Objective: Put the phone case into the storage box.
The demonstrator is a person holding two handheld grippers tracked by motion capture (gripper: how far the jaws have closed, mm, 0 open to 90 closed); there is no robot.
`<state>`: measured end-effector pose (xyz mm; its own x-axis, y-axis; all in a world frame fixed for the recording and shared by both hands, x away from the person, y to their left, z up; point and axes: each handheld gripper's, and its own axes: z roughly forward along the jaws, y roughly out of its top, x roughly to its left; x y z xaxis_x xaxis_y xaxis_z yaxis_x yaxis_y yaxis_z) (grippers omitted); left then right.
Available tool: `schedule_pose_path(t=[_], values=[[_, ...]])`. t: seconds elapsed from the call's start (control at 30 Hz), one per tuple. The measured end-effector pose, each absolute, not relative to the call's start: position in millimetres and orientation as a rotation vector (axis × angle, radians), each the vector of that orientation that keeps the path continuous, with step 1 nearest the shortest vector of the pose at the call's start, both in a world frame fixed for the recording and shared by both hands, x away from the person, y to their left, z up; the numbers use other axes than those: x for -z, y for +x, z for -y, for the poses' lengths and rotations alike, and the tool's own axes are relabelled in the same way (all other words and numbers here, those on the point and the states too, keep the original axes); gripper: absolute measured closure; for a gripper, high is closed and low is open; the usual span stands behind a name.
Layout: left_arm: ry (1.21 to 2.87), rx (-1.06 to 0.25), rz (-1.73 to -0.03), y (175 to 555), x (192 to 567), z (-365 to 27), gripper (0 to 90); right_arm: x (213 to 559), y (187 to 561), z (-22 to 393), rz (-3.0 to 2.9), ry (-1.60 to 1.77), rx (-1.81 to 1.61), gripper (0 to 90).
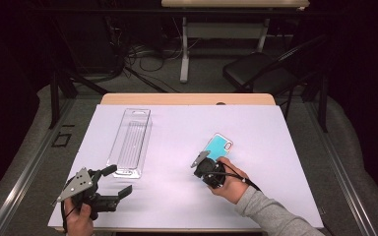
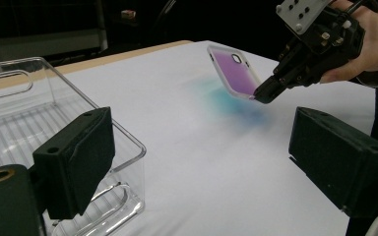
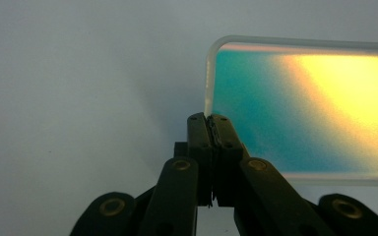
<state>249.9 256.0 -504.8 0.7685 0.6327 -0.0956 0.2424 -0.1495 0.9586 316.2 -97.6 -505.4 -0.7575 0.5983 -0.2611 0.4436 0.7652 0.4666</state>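
Pinching a corner edge of the phone case (image 1: 220,146), the right gripper (image 1: 207,163) has its jaws pressed together on the case's clear rim, the iridescent teal panel fanning out beyond and to one side of the fingertips (image 3: 210,129). Case is lifted off the white table cover (image 1: 256,196), tilted, its tinted shadow below it in the left gripper view. Left gripper (image 1: 116,180) has fingers (image 2: 76,160) spread wide, nothing between them; clear plastic tray (image 1: 130,141) lies just beyond its fingertips, apart from them.
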Motion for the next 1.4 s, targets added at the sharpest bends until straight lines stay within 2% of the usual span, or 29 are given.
schedule_pose_path(t=[0.3,0.73,1.4], values=[[1.713,-0.299,-0.743,257.3,496.6,-253.1,10.5,501.9,309.2,95.1,-2.537,0.709,-0.526,88.8],[1.734,-0.127,-0.882,289.4,480.9,-248.3,10.5,488.7,306.0,92.2,-2.517,0.647,-0.545,88.8],[1.813,-0.115,-0.883,329.1,440.2,-223.6,11.7,477.8,300.5,85.7,-2.482,0.584,-0.573,88.7]])
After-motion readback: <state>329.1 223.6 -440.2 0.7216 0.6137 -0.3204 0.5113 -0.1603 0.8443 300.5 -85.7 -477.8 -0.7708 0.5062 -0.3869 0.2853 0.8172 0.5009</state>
